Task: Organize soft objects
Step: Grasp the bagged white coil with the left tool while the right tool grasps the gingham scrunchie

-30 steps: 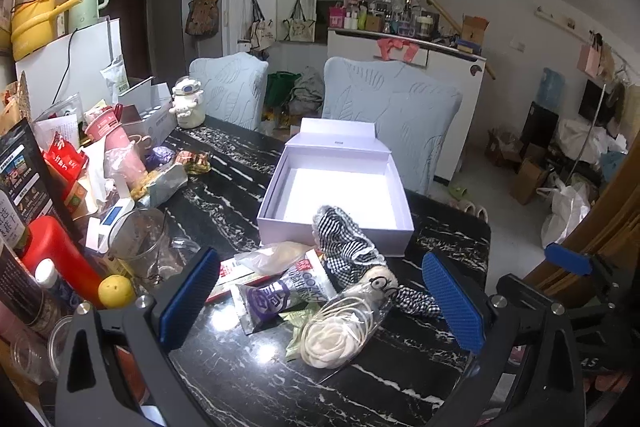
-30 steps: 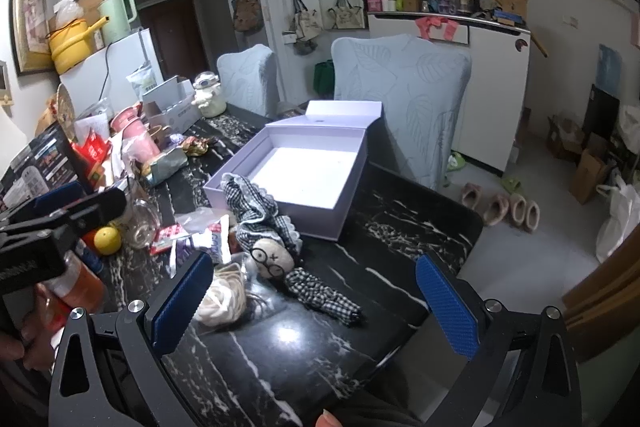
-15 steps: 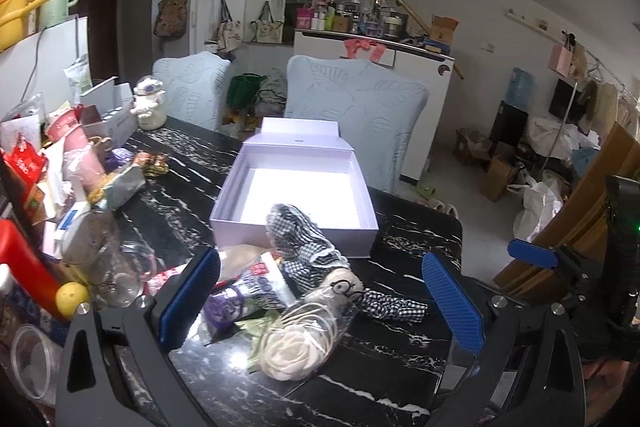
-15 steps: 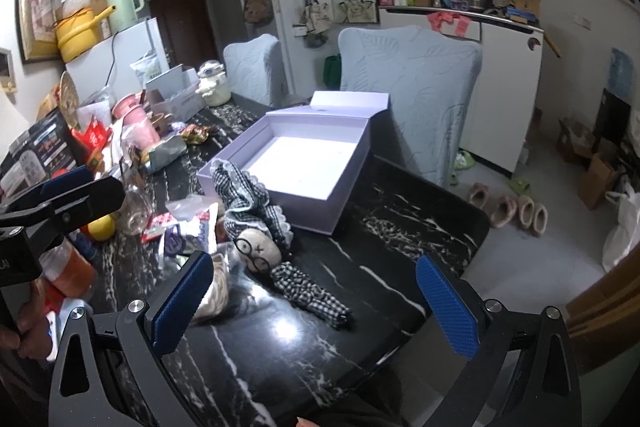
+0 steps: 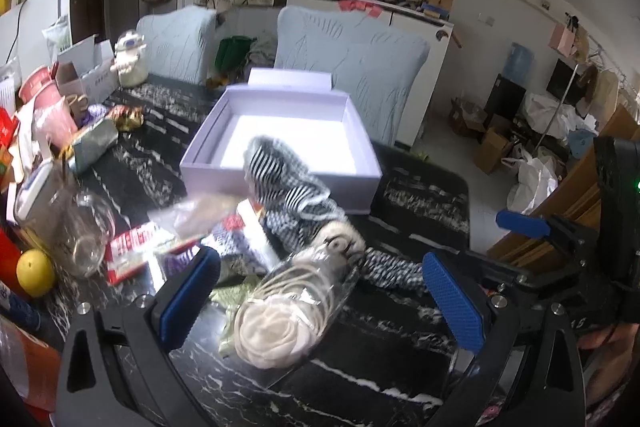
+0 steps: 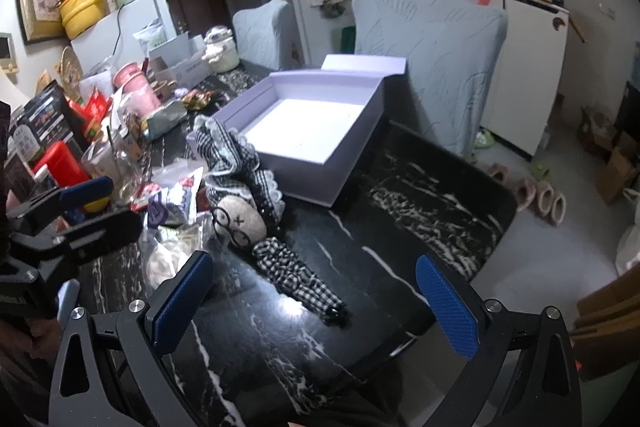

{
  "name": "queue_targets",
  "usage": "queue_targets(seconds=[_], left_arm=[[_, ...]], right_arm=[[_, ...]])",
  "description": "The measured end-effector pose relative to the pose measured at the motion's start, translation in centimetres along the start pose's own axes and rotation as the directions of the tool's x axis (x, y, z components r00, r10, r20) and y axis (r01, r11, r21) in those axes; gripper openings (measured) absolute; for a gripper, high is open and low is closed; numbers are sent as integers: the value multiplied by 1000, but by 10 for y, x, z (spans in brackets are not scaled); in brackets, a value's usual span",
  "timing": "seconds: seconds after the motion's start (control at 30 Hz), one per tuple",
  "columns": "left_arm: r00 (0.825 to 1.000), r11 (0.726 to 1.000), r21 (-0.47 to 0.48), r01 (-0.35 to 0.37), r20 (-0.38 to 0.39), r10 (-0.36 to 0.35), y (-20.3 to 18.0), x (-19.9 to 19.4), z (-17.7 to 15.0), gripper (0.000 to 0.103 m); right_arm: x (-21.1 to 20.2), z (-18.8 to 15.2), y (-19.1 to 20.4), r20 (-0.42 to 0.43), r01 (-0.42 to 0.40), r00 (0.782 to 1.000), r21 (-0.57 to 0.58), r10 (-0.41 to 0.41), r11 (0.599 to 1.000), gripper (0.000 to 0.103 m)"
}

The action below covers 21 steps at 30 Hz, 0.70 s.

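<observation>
A checkered rag doll with a cream face lies on the black marble table against the front wall of an open, empty lilac box. It also shows in the right wrist view, as does the box. A cream fabric rose in clear wrap lies in front of the doll. My left gripper is open, low over the rose. My right gripper is open, just above the doll's checkered end.
Snack packets, a glass jar, a yellow fruit, a pink cup and other clutter fill the table's left side. Two covered chairs stand behind the table. The table's right edge is near.
Both grippers have moved forward and down toward the doll and the rose, which look larger now. Both stay open. The objects have not moved.
</observation>
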<state>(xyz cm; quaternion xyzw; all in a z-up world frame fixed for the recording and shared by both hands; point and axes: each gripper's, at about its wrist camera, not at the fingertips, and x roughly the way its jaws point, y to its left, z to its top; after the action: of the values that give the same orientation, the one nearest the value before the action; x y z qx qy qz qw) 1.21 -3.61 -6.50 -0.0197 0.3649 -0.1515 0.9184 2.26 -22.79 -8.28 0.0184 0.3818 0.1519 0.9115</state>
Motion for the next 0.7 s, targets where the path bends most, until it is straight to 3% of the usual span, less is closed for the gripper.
queue_targets(seconds=[0.33, 0.7], left_arm=[[994, 1000, -12, -15, -107, 14, 14, 34, -20, 103], [974, 999, -31, -35, -224, 27, 24, 66, -39, 103]], right_arm=[[35, -4, 2, -77, -59, 995, -48, 56, 997, 103], [64, -11, 0, -162, -102, 983, -89, 86, 991, 103]])
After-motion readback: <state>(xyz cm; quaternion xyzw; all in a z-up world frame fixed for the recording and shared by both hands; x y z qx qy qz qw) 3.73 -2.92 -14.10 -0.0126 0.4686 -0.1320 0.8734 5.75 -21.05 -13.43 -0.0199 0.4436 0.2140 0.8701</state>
